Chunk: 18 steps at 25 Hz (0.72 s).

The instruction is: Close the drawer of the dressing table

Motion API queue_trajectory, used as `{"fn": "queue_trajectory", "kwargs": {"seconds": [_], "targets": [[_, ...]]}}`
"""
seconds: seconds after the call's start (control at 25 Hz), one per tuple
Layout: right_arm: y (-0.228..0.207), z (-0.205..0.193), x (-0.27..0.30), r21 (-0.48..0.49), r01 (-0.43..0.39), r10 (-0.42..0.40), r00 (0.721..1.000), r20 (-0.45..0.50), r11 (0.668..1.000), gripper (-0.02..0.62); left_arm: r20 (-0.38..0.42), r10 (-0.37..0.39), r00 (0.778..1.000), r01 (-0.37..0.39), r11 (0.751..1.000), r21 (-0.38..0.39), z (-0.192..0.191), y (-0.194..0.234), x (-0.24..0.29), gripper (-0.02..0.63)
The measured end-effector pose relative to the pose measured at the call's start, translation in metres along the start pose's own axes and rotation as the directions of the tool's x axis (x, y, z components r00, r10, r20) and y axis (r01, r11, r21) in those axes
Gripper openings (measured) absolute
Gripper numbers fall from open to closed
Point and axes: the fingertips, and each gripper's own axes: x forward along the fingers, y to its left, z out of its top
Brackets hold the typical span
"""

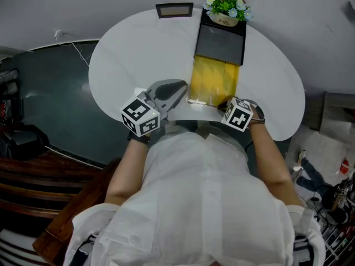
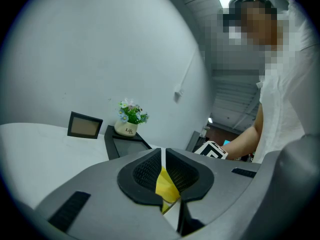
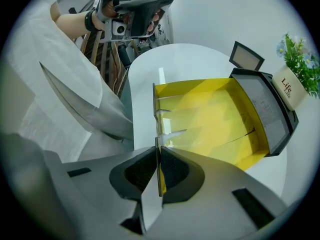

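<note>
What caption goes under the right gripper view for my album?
Right gripper pinches the front edge of the open yellow drawer.

Open yellow drawer spans from the black case to the dressing table's near edge, dividing it; bare top lies either side. Far edge: picture frame left of the case, flower pot atop it
</note>
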Motion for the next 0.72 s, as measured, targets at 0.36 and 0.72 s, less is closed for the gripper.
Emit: {"fn": "queue_trajectory", "kwargs": {"seconds": [0.36, 0.72], "targets": [[-0.0043, -0.0005, -0.0009, 0.000, 0.002, -0.002, 1.000, 0.002, 1.000, 0.027, 0.002, 0.002, 1.000, -0.002, 1.000, 0.003, 0.0011, -0.0001, 0.0030, 0.034], [-0.0078, -0.0010, -0.0031, 0.015, 0.008, -0.008, 1.000, 0.009, 1.000, 0.028, 0.004, 0.006, 1.000, -0.006, 1.000, 0.002, 0.0014, -0.0006, 0.0018, 0.034]]}}
